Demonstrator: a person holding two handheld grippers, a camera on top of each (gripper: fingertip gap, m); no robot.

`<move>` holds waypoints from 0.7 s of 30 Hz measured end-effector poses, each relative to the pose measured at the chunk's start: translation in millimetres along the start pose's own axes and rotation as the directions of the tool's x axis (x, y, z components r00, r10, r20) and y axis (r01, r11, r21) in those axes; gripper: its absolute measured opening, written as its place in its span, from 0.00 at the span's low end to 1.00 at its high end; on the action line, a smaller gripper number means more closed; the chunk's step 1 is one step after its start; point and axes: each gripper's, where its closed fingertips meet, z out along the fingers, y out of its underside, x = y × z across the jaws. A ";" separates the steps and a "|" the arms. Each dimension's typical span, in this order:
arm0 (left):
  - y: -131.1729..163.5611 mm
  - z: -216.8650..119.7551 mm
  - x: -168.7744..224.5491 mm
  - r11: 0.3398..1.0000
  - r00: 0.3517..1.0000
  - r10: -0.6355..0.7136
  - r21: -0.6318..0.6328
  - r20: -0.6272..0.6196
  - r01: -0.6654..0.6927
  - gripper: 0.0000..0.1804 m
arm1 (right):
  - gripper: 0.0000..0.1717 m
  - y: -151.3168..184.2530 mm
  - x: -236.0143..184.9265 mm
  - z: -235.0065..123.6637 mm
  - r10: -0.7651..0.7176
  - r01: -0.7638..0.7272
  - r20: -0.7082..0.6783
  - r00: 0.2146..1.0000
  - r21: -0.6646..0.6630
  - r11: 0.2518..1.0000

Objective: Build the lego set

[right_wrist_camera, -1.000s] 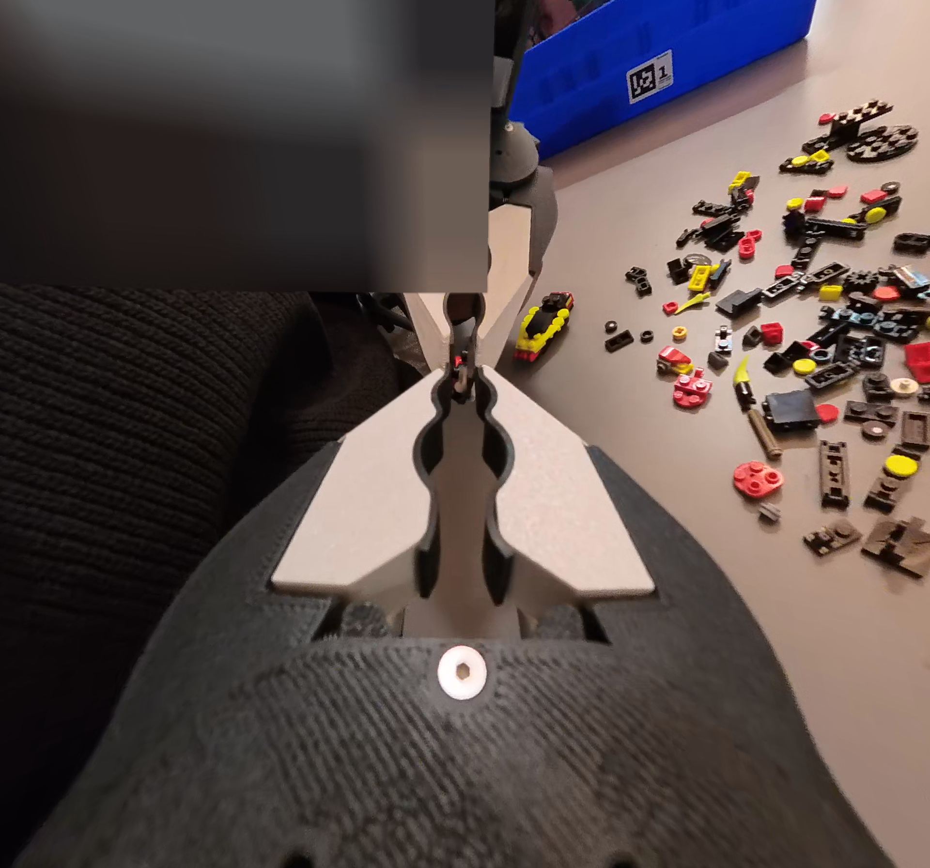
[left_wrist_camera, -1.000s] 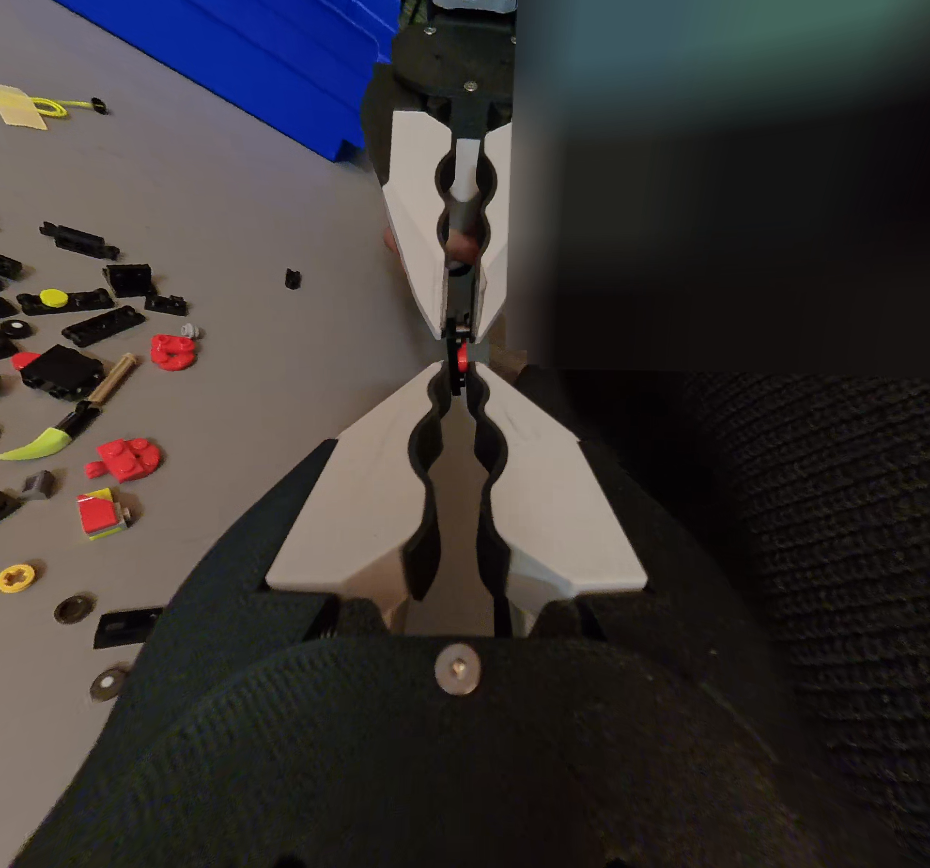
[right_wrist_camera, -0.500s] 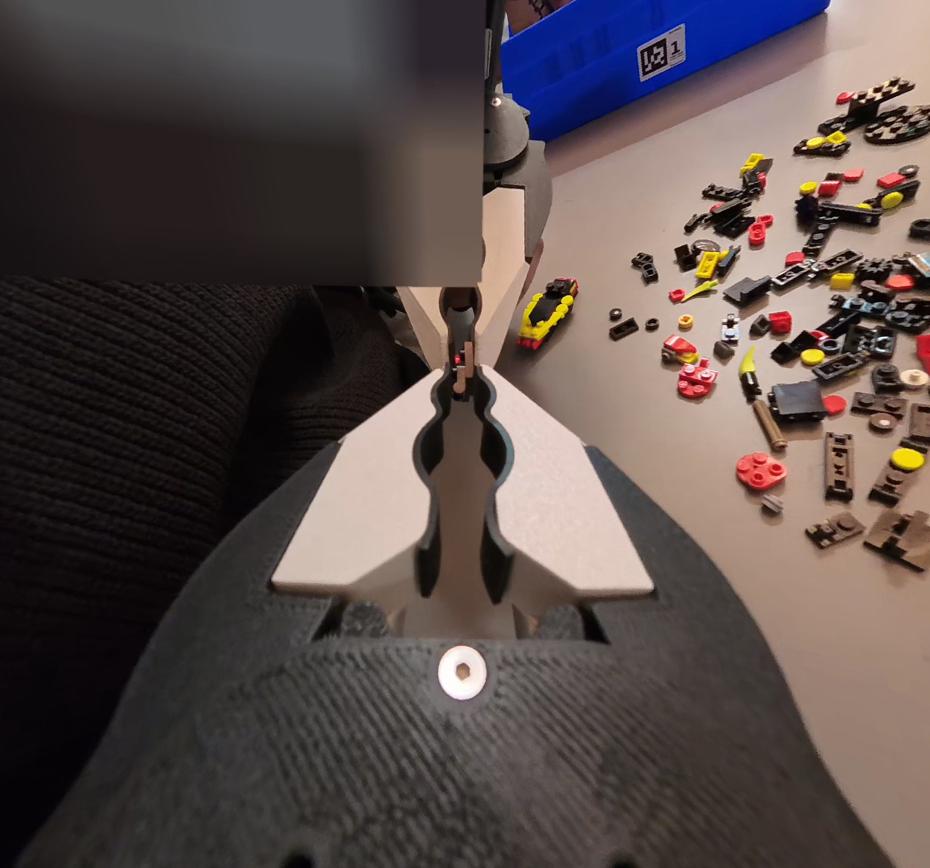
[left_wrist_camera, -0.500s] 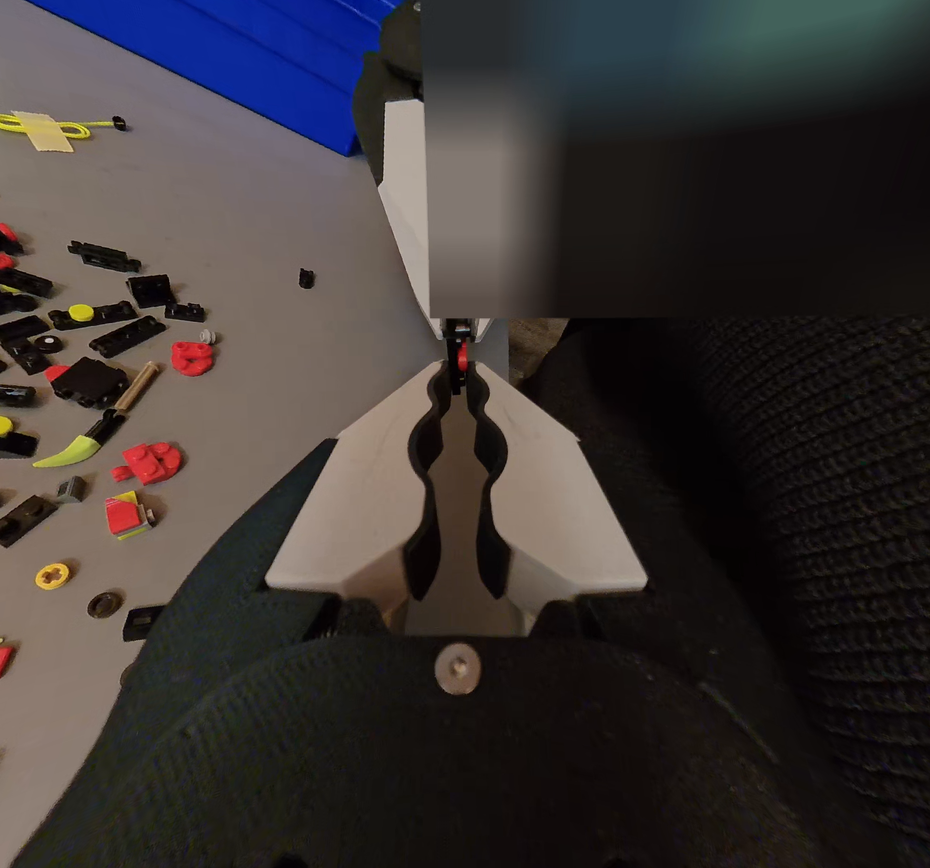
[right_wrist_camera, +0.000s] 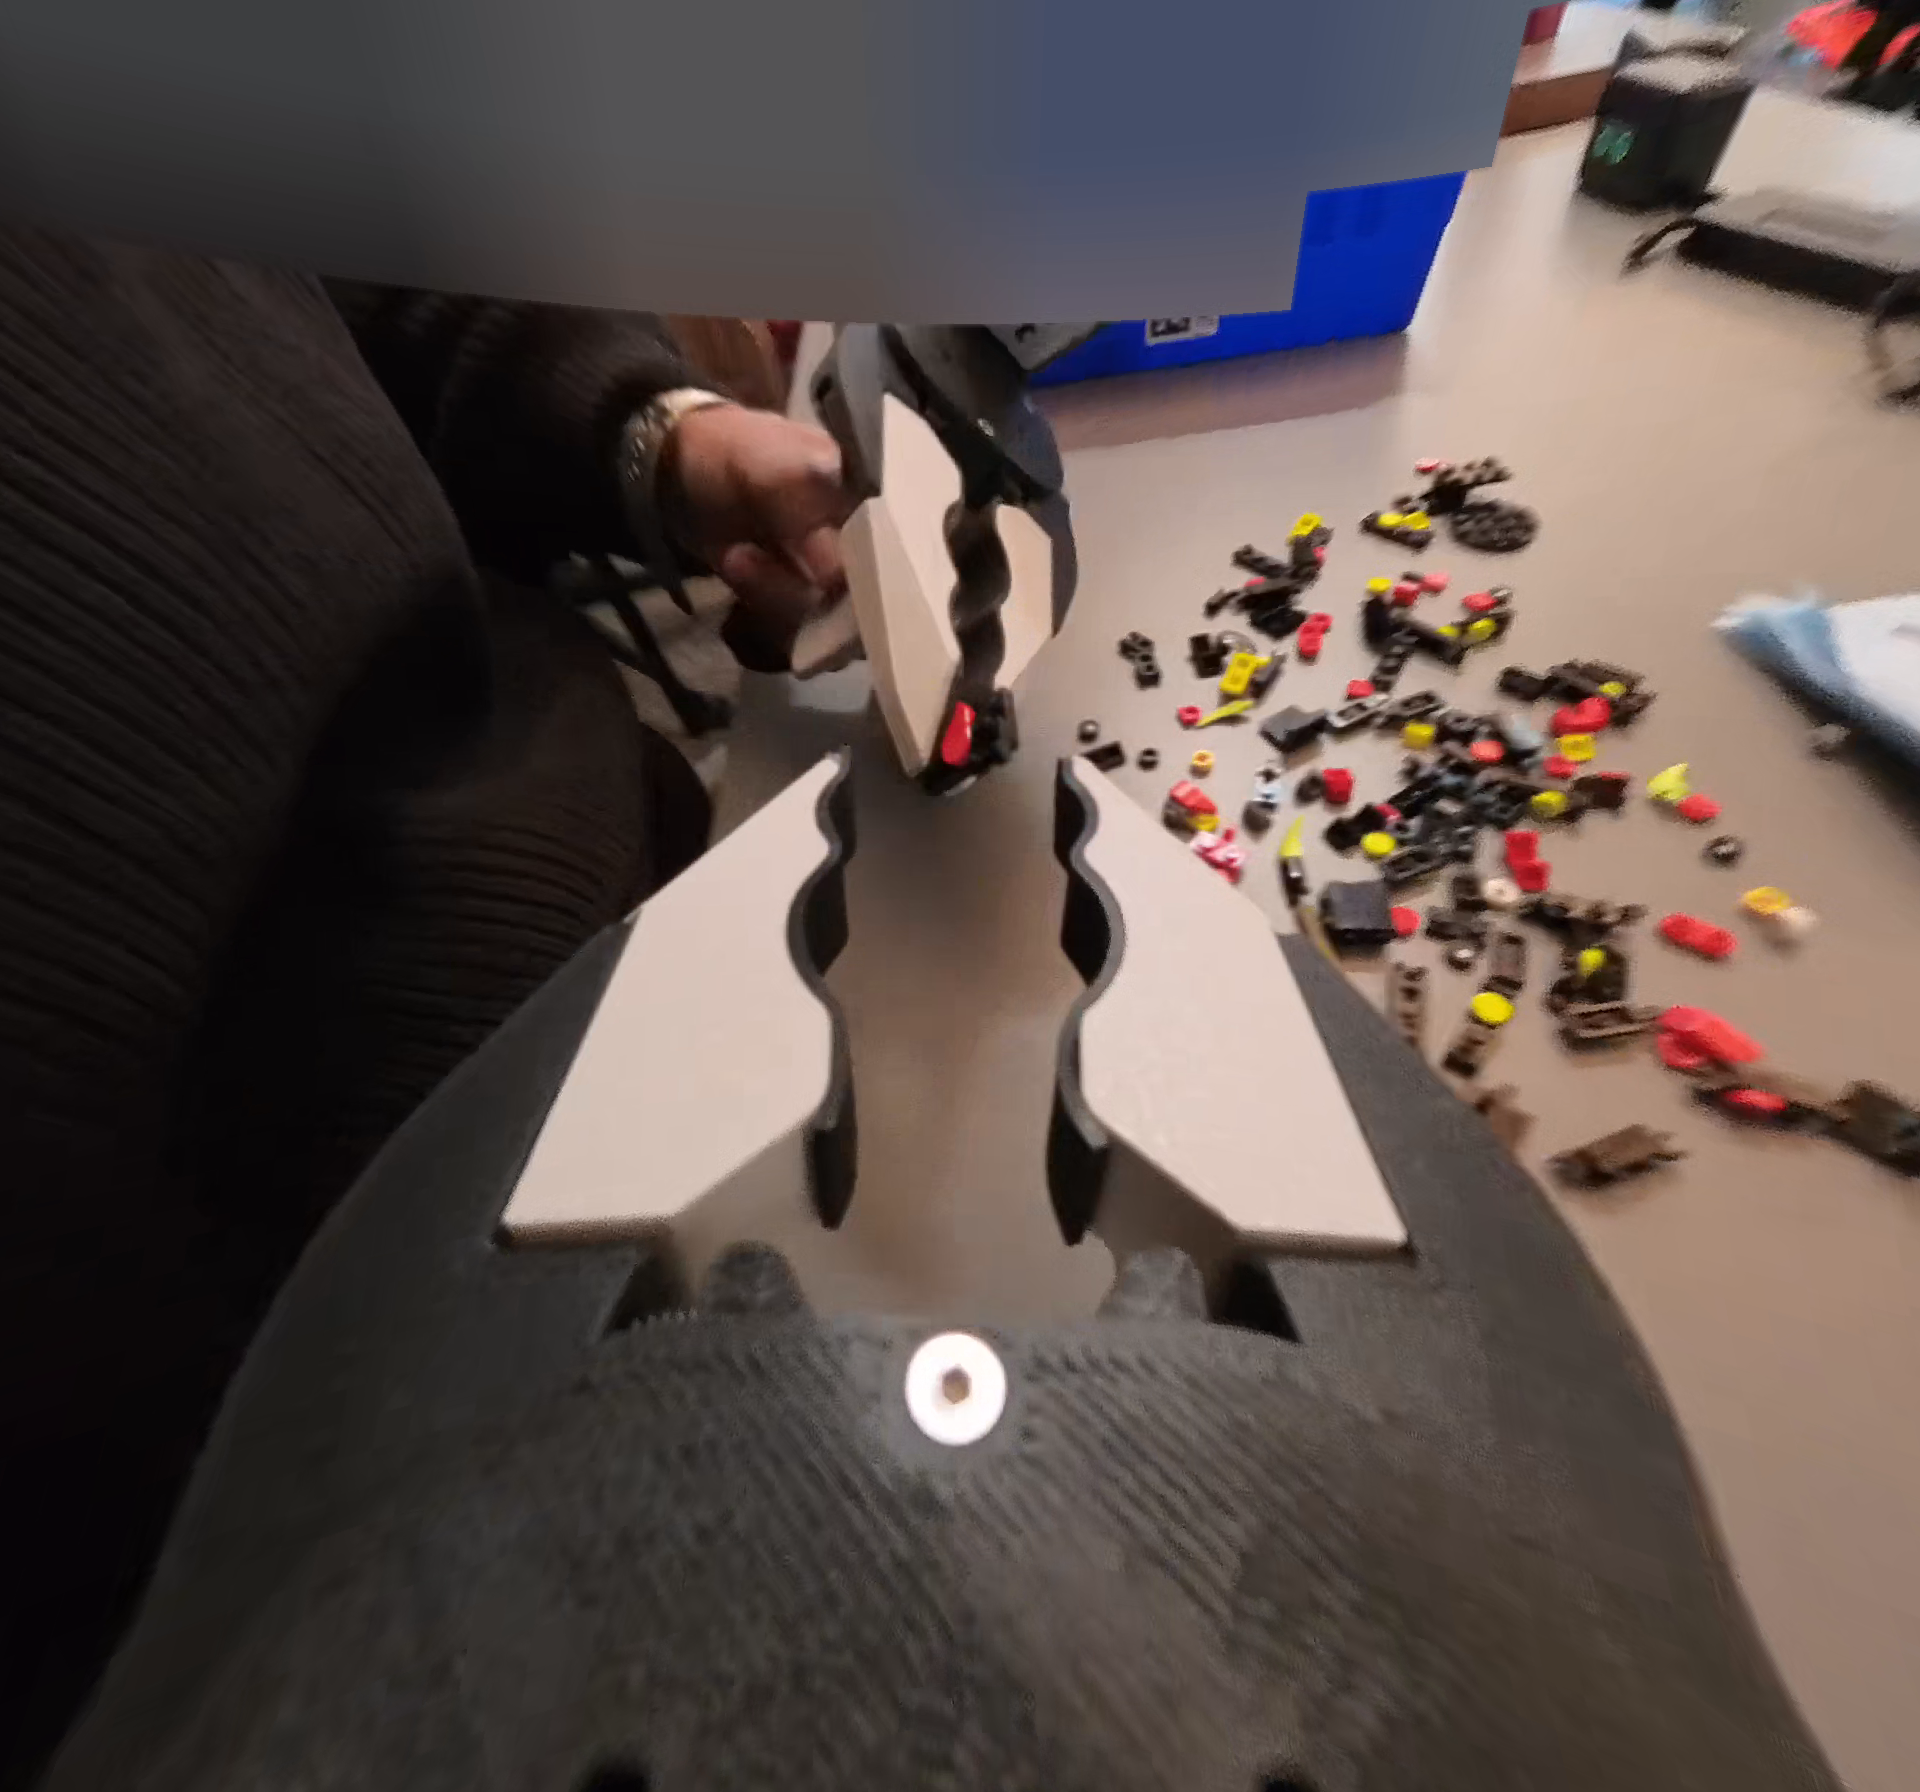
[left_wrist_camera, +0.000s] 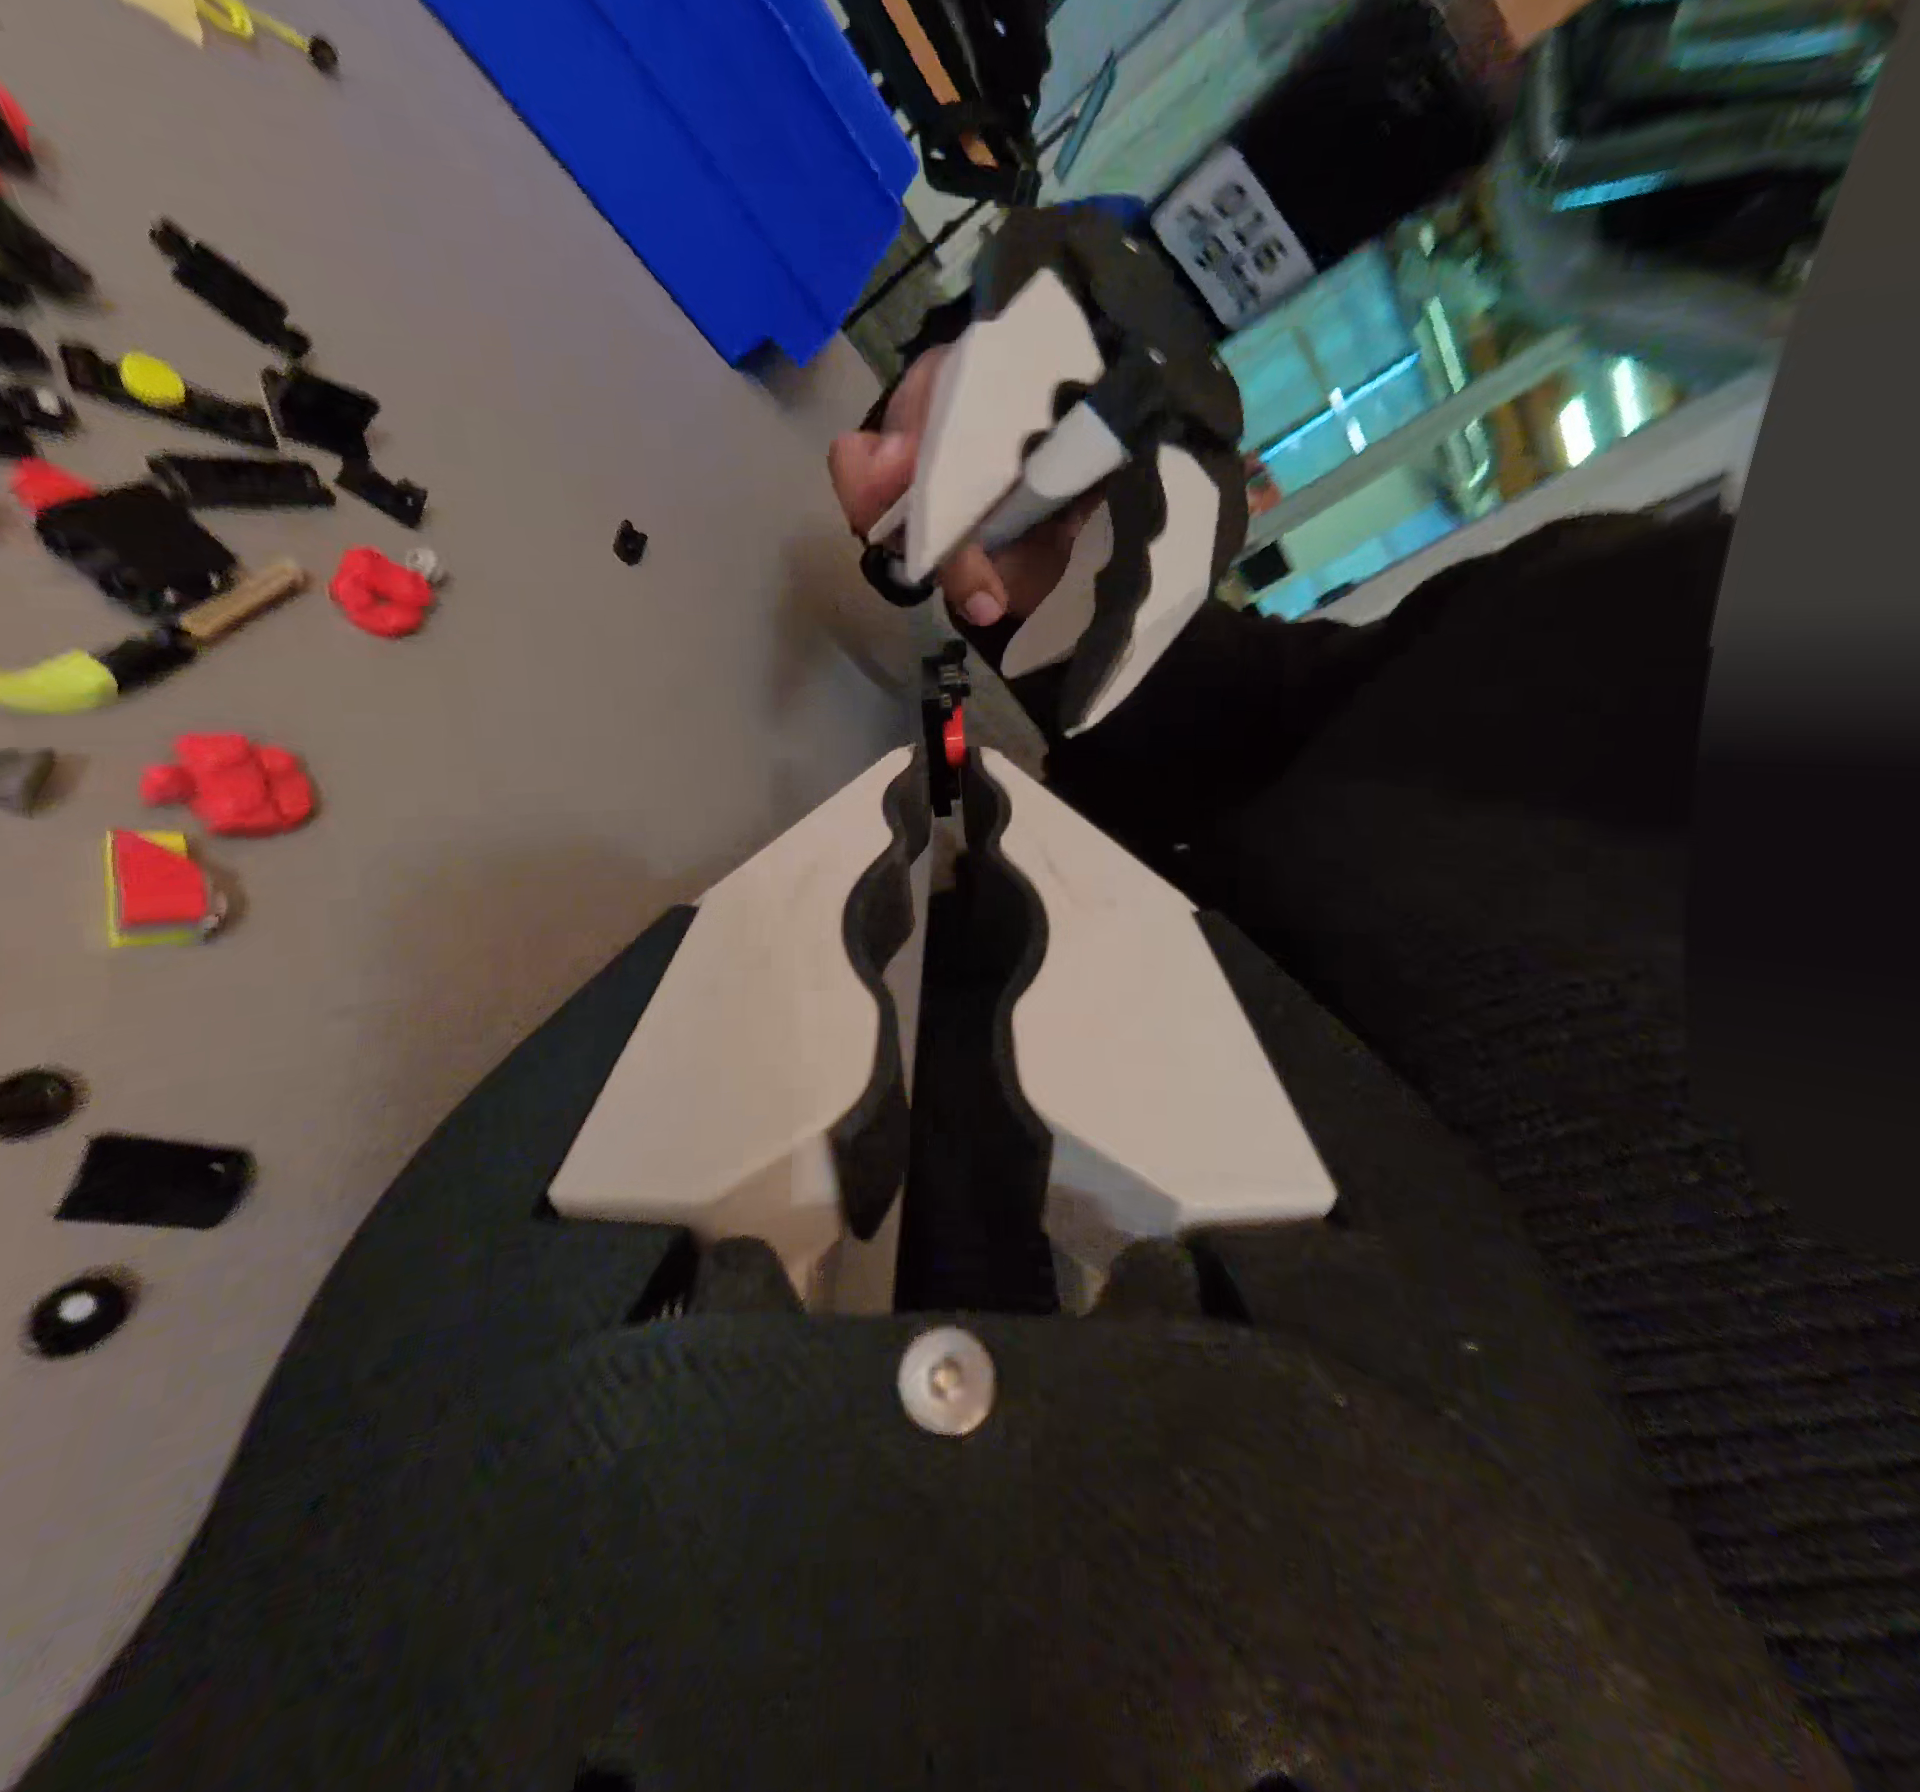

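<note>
My left gripper (left_wrist_camera: pixel 943 786) is shut on a small black assembly with a red round piece (left_wrist_camera: pixel 948 726), which sticks out beyond its fingertips above the grey table (left_wrist_camera: pixel 582 724). The right wrist view shows the same assembly (right_wrist_camera: pixel 971 734) clamped at the left gripper's tips. My right gripper (right_wrist_camera: pixel 951 776) is open and empty, its pads apart, a short way back from the assembly. In the left wrist view it (left_wrist_camera: pixel 977 636) is open, just beyond the assembly and clear of it.
Many loose black, red and yellow small bricks (right_wrist_camera: pixel 1455 807) are scattered over the table, also on the left in the left wrist view (left_wrist_camera: pixel 208 516). A blue bin (left_wrist_camera: pixel 644 80) stands at the back. A person's hand (right_wrist_camera: pixel 758 506) and dark sleeve (right_wrist_camera: pixel 260 703) hold the left gripper. Only a small space, under 4 cm, lies between the two pairs of fingers.
My right gripper has opened, let go of the black and red assembly and drawn back and aside. My left gripper stays shut on it. Both views have swung.
</note>
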 end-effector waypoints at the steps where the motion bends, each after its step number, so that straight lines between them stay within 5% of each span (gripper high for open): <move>1: 0.8 0.3 -1.2 0.999 0.998 -0.054 0.003 -0.020 0.054 0.01 | 0.21 1.1 0.6 1.4 -0.059 0.058 -0.037 0.998 -0.022 0.998; 8: 5.2 5.5 -2.4 0.975 0.972 -0.220 -0.001 -0.087 0.221 0.02 | 0.20 18.2 2.5 14.4 -0.371 0.331 -0.158 0.915 -0.231 0.915; 21: 10.7 4.9 -5.1 0.953 0.946 -0.303 -0.028 -0.111 0.302 0.02 | 0.13 29.2 2.8 10.8 -0.325 0.292 -0.106 0.940 -0.242 0.925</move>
